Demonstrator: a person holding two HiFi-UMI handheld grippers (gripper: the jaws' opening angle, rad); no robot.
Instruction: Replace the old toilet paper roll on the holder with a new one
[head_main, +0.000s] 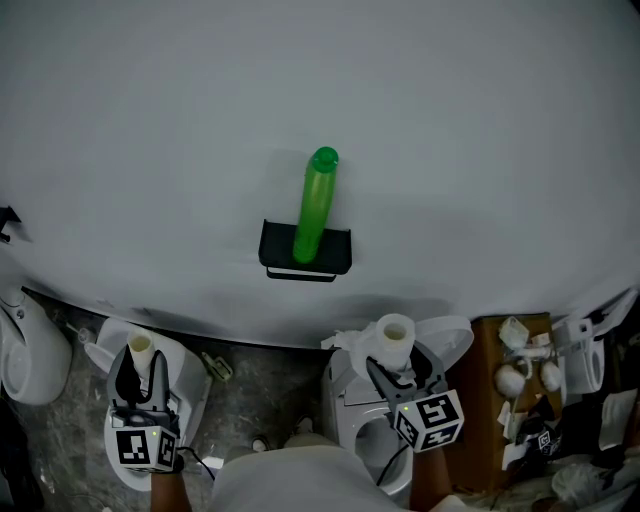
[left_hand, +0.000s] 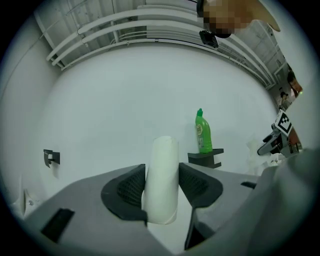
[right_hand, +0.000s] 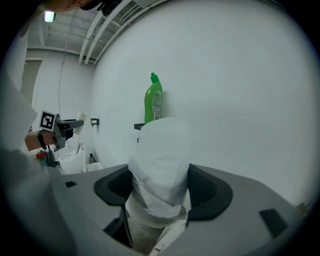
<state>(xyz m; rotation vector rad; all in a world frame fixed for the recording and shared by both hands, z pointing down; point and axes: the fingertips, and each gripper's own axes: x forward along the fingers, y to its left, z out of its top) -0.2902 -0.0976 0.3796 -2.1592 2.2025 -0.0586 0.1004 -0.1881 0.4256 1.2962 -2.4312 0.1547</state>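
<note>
A bare cardboard tube (head_main: 140, 346) stands upright between the pads of my left gripper (head_main: 141, 368), low at the left of the head view. The left gripper view shows that tube (left_hand: 162, 175) pinched in the left gripper (left_hand: 161, 186). My right gripper (head_main: 400, 370) is shut on a full white toilet paper roll (head_main: 394, 335), and loose sheets wrap the roll (right_hand: 161, 160) in the right gripper (right_hand: 160, 187). On the white wall ahead a black holder shelf (head_main: 305, 252) carries a green bottle (head_main: 316, 205). Both grippers are apart from it.
White toilets stand below the wall: one at the far left (head_main: 28, 352), one under my left gripper (head_main: 185, 365), one under my right gripper (head_main: 345, 395). A brown stand (head_main: 490, 370) with small white items is at the right. A small black bracket (left_hand: 51, 157) hangs on the wall at the left.
</note>
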